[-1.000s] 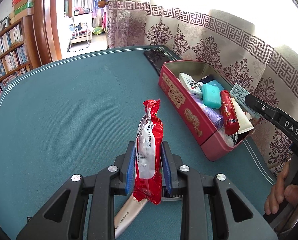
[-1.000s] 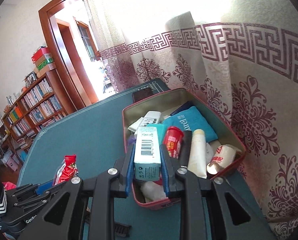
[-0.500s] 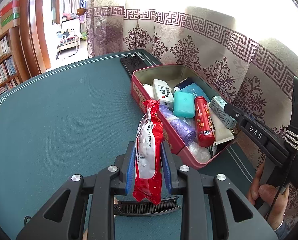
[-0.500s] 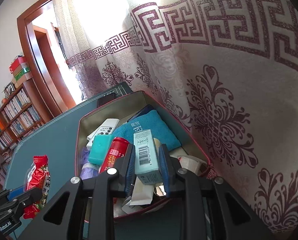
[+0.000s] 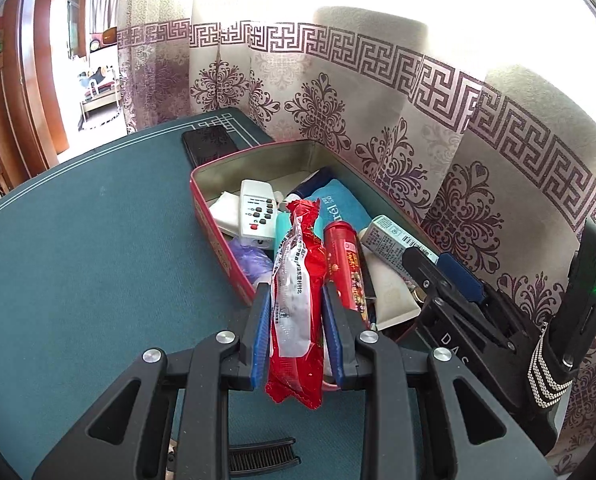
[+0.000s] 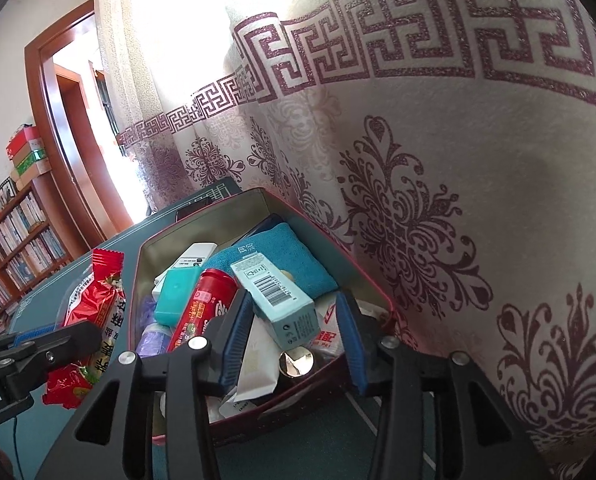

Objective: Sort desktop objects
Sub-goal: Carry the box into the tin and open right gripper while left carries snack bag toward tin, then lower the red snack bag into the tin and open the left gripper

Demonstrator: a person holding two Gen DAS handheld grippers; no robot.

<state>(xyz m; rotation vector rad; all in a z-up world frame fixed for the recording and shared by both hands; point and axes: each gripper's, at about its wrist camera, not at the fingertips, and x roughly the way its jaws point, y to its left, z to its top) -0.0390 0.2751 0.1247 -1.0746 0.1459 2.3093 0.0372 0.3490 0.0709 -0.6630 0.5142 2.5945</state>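
Observation:
My left gripper (image 5: 296, 300) is shut on a red snack packet (image 5: 298, 300) and holds it upright over the near corner of the red tin box (image 5: 218, 240). The packet also shows in the right wrist view (image 6: 94, 312). My right gripper (image 6: 294, 320) is open above the box's near end (image 6: 330, 384). A pale teal carton with a barcode (image 6: 274, 300) lies loose between its spread fingers, on top of the box's contents. The carton also shows in the left wrist view (image 5: 394, 240), just ahead of the right gripper (image 5: 430, 268).
The box holds a white remote (image 5: 256, 214), a red tube (image 5: 344, 268), a teal cloth (image 6: 286, 256), a teal case (image 6: 178, 296) and a white tube (image 5: 386, 292). A black phone (image 5: 210, 146) lies beyond it. A black comb (image 5: 262, 456) lies near me. A curtain (image 6: 438, 200) hangs behind.
My right gripper has opened and let go of the teal carton, which now lies in the box. My left gripper has carried the red packet closer, over the box's near corner.

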